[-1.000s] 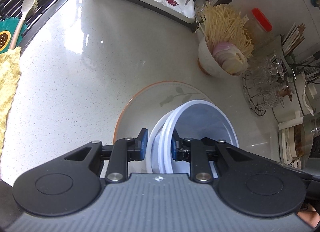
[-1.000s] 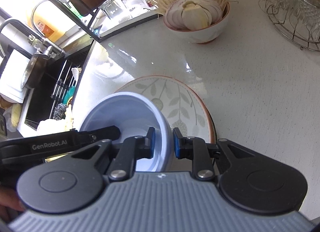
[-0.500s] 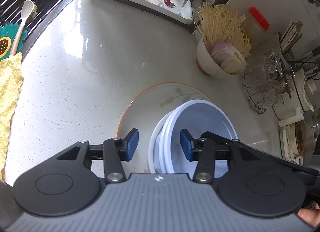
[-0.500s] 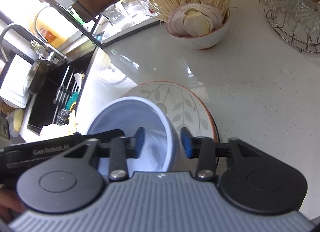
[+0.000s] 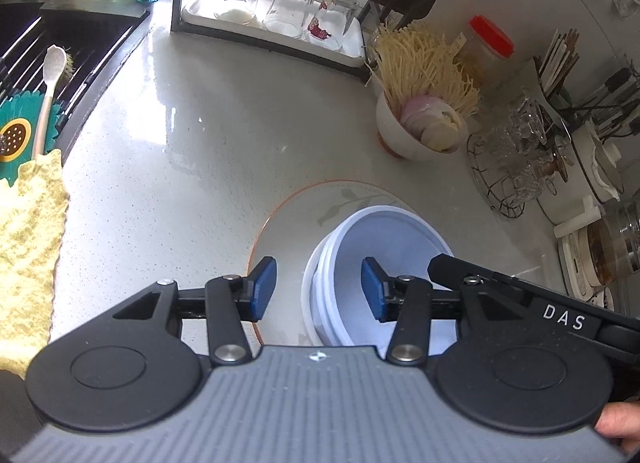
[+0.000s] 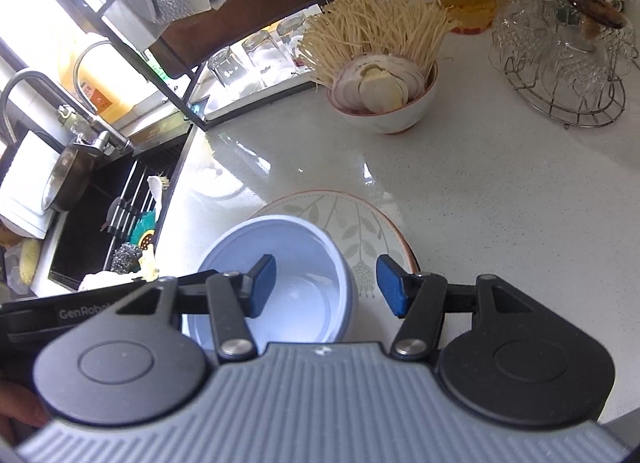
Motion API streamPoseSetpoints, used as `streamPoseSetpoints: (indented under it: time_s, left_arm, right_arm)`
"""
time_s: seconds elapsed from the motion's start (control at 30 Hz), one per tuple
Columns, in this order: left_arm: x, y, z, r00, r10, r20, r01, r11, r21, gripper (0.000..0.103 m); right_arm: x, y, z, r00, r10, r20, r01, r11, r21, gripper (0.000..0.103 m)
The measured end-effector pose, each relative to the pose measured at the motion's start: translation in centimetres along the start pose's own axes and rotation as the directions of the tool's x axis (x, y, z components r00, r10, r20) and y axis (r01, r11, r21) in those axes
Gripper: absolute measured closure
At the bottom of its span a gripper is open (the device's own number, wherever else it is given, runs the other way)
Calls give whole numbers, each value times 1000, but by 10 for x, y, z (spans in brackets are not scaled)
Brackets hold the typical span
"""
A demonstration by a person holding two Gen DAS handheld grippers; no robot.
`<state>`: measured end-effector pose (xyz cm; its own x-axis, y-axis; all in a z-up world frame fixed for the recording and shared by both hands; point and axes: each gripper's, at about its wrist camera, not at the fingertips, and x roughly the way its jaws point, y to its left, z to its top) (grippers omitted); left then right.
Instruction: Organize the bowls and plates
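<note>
Left wrist view: nested pale blue bowls (image 5: 380, 263) sit on a leaf-patterned plate (image 5: 292, 223) with an orange-brown rim, on the speckled white worktop (image 5: 180, 143). The left gripper (image 5: 318, 291) has its jaws apart astride the bowls' near rim, touching nothing. The right gripper (image 6: 326, 283) likewise holds its jaws wide apart around the bowls' rim.
</note>
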<state>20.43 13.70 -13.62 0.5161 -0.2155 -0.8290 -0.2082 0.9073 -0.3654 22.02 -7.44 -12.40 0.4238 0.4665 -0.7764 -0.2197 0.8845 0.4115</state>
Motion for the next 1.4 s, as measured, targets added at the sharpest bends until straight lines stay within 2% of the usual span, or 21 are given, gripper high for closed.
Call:
streamPoseSetpoints:
  time_s: [0.27, 0.43, 0.6, 0.8, 1.0, 1.23, 1.4]
  left_arm:
    - [-4, 6, -7, 999, -20, -39, 24, 995, 98, 50]
    - [-8, 9, -12, 998, -36, -58, 45, 986, 161, 50]
    - [-17, 10, -16, 997, -36, -63, 48, 977, 208, 50]
    - [-33, 4, -16, 1000, -28, -13, 30, 972, 233, 50]
    - [-66, -8, -16, 998, -7, 63, -7, 973, 232, 50]
    - [-117, -32, -31, 984, 8, 178, -53, 966, 253, 50]
    - [-148, -47, -54, 969, 29, 245, -88, 968, 234, 49]
  right_arm:
    - [-13, 10, -13, 999, -41, 26, 40, 998, 44, 45]
    - [-24, 15, -25, 992, -103, 69, 97, 992, 78, 44]
    - [-29, 17, -37, 991, -107, 82, 96, 988, 124, 44]
    - [-43, 25, -42, 986, -116, 119, 107, 991, 84, 44]
    - [-77, 27, -38, 977, -104, 187, 96, 994, 48, 44]
    - [-125, 36, -37, 961, -46, 272, 54, 998, -23, 44]
    - [-162, 38, -50, 943, -2, 332, 28, 997, -75, 44]
